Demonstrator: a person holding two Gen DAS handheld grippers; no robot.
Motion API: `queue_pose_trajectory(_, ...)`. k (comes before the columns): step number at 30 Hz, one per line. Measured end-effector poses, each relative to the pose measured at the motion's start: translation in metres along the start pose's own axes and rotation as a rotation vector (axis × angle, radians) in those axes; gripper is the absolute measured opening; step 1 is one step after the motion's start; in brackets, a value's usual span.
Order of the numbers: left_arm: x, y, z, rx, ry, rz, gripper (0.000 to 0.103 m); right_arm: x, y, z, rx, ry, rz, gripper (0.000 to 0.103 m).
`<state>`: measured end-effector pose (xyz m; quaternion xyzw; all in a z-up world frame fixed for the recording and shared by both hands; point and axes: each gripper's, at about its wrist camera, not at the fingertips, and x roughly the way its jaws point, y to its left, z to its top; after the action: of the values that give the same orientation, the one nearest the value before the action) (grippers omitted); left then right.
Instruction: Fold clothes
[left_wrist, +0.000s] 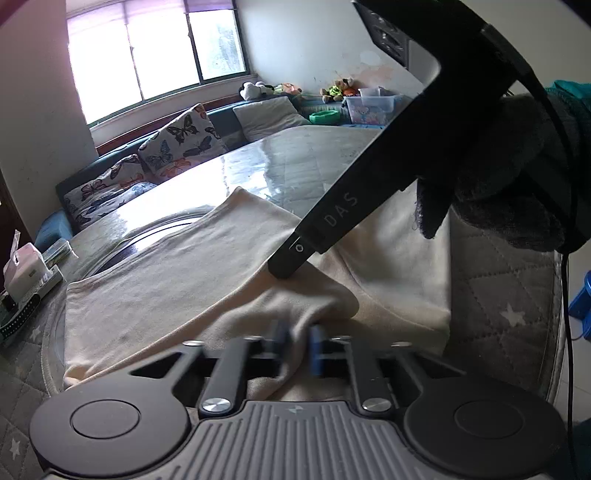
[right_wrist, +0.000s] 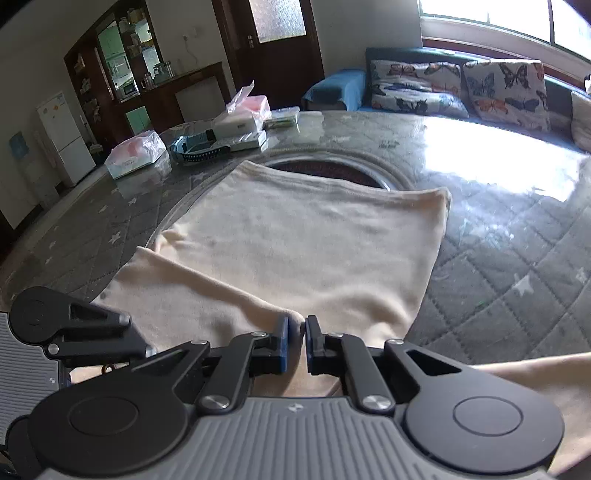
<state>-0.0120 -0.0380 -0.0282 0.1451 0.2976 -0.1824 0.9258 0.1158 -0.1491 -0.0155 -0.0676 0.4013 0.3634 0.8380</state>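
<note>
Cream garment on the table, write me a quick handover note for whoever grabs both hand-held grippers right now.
Left hand-held gripper: shut on a fold of the cream garment, near edge.
Right hand-held gripper: shut on the garment's near edge too, pinching a raised fold.
Garment lies mostly flat on the quilted grey table cover, its far edge over the round glass inset.
Done: both near grips taken, one near fold lifted.
Left: probably carry the near edge over toward the far edge, smooth it, then finish the folds.
Boxes and bags sit at the table's far-left side, clear of the cloth.
</note>
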Motion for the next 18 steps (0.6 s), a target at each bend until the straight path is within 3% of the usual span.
queue_pose_trajectory(5,-0.022,-0.002,0.008,-0.01,-0.073,-0.061,0.003,-0.005,0.002,0.0,-0.014,-0.014,-0.003,0.008)
queue_pose_trajectory(12,-0.011,-0.021,0.001,0.067,-0.013,-0.094,0.008,-0.016,-0.009,-0.011,0.032,-0.026,-0.034,0.014)
queue_pose_trajectory(18,-0.013,-0.017,0.008,0.04,-0.044,-0.085,0.015,-0.055,-0.044,-0.032,0.126,-0.08,-0.158,0.02)
